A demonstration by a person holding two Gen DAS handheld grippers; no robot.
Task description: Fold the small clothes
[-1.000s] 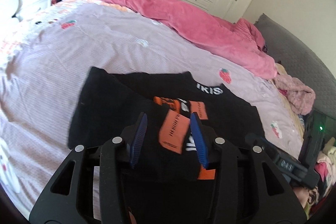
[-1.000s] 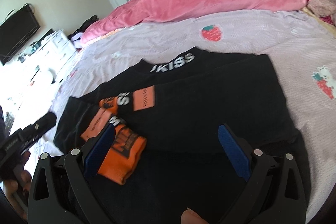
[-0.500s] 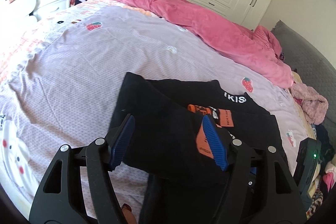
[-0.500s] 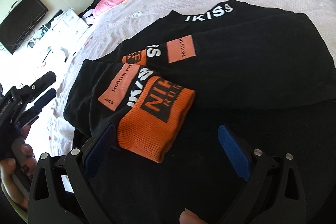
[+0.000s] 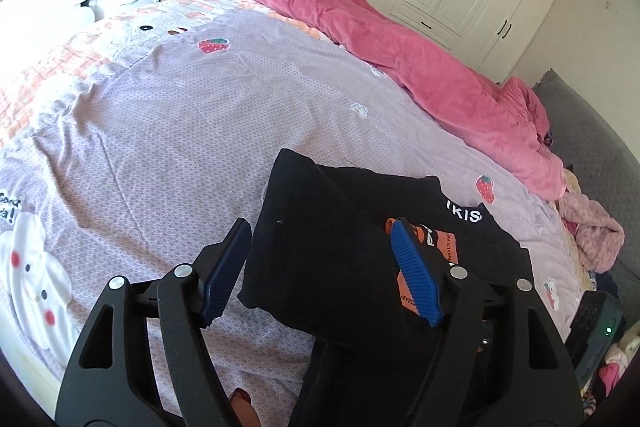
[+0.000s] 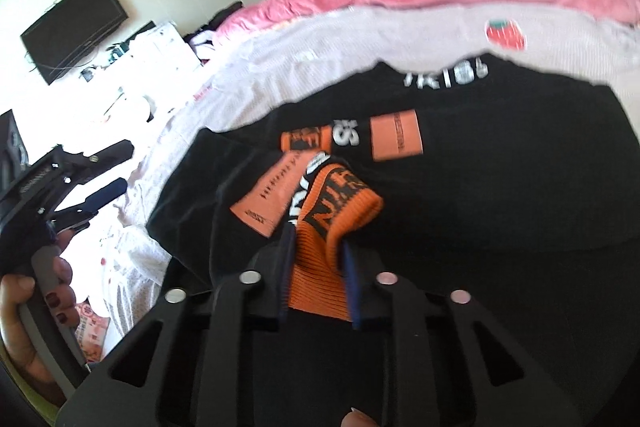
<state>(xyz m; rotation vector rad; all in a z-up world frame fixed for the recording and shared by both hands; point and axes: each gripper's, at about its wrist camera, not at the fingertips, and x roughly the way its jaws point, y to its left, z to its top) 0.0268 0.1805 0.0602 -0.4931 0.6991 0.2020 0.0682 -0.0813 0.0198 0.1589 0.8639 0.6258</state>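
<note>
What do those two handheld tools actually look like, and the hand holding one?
Each tool, left and right, is a black plastic frame with triangular cut-outs, silver round screw heads and two ribbed blue fingers. No cables show. The hand on the left tool's grey handle is bare, with dark red nail polish.

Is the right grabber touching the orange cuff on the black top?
Touching. In the right wrist view, the right gripper has both blue pads pressed against the orange cuff, pinching it with no gap on either side.
</note>
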